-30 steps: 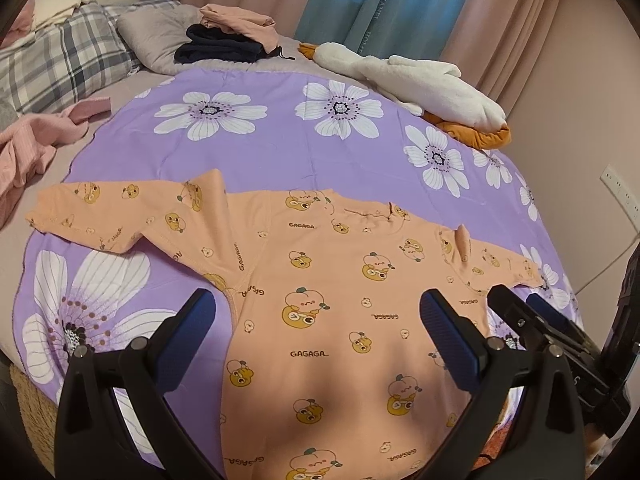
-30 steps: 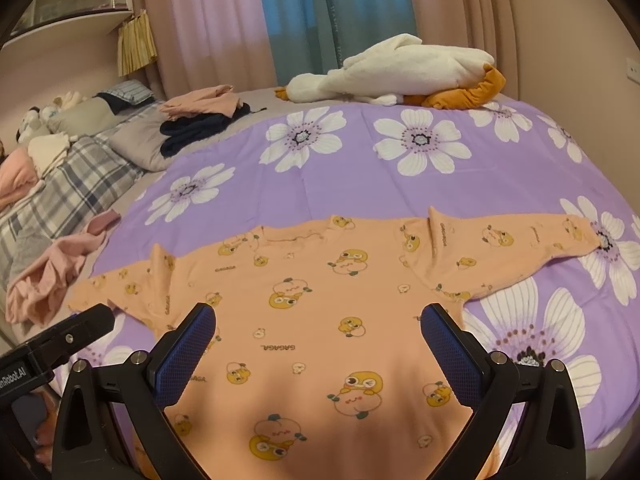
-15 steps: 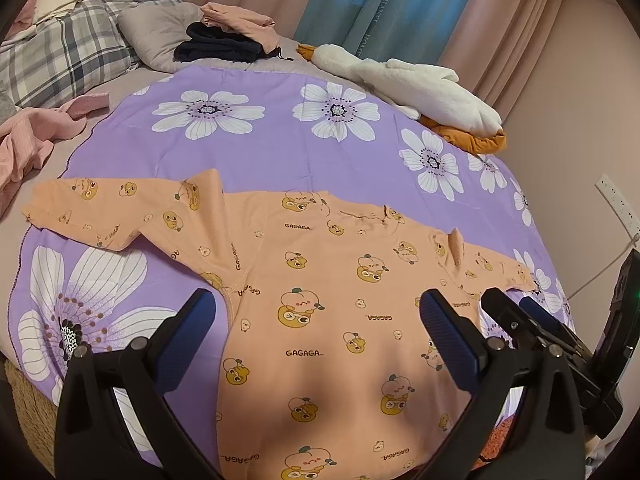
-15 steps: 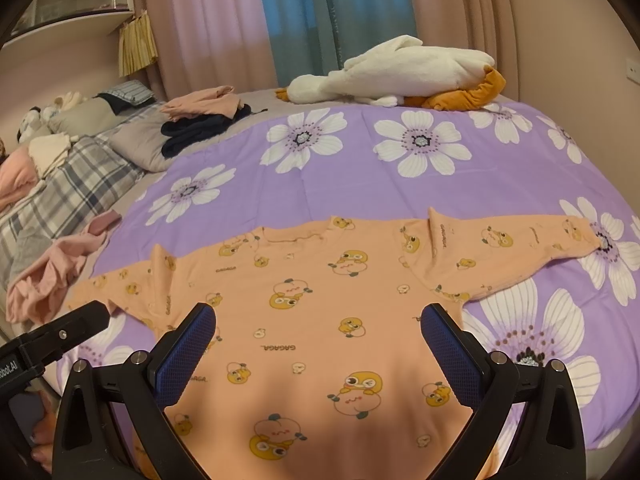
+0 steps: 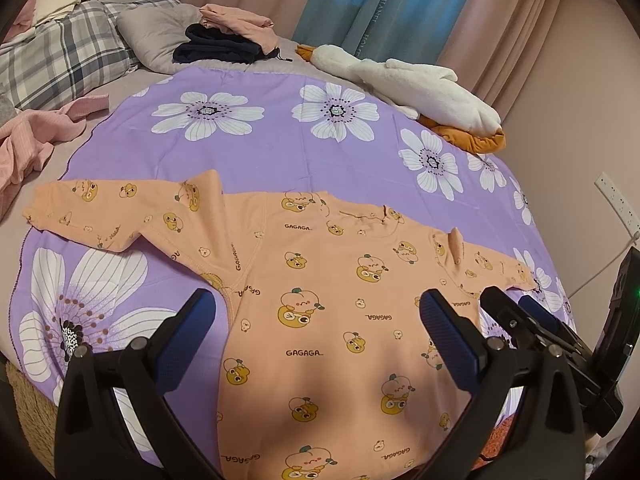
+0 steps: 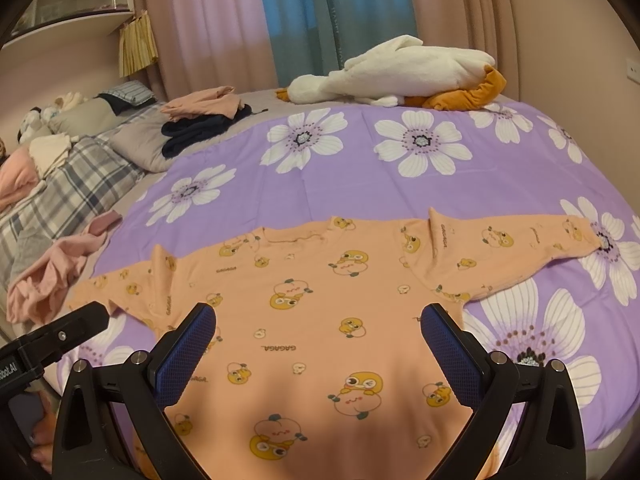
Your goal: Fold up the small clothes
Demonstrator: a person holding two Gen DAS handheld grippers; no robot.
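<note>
- Orange long-sleeved cartoon-print cotton top: flat, sleeves spread, on the near half of the purple flowered bedsheet.
- Left gripper: fingers wide, empty, above the top.
- Right gripper: fingers wide, empty, above the top.

Left tongs: two black plastic arms of open triangular frame construction, each ending in a blue pad with fine cross-hatched texture. One round silver screw head sits at each pad joint and one further back on each arm. Right tongs: identical build, same black frames, blue textured pads and silver screws. In the right wrist view the other unit's black body carries a small screw and white lettering, partly cut off. Bare toes with dark nail polish show at that view's lower left edge.
</note>
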